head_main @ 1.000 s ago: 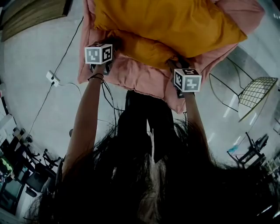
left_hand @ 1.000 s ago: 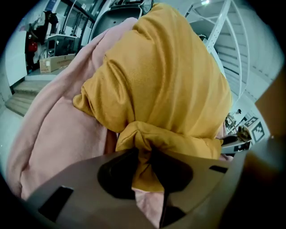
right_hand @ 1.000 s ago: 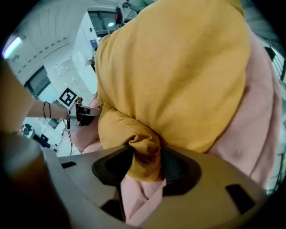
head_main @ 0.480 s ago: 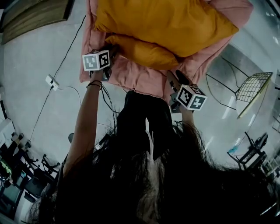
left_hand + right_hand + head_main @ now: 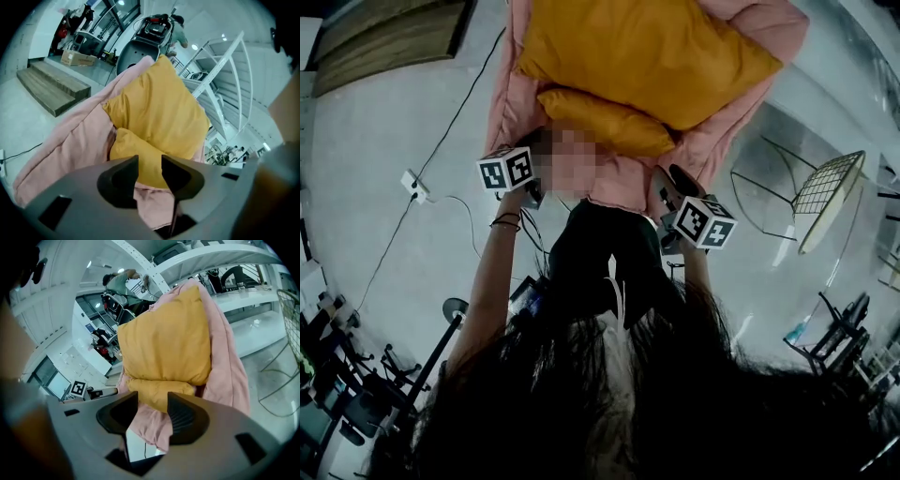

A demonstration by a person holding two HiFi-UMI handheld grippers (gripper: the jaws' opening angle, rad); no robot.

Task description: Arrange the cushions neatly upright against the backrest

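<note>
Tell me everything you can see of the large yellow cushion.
The large yellow cushion is a plump, roughly square pillow in plain mustard fabric, soft and lightly creased, with pointed corners. It stands upright, leaning back against the backrest of a seat draped in a pink cover. Its lower edge meets a smaller yellow cushion that lies flat in front of it. The pink fabric shows along its sides and above its top.

At top centre a large orange cushion (image 5: 647,52) rests on a pink padded seat (image 5: 628,180), a smaller orange cushion (image 5: 605,120) touching its lower edge. A power strip (image 5: 414,184) lies at left, a wire chair (image 5: 827,192) at right.
</note>
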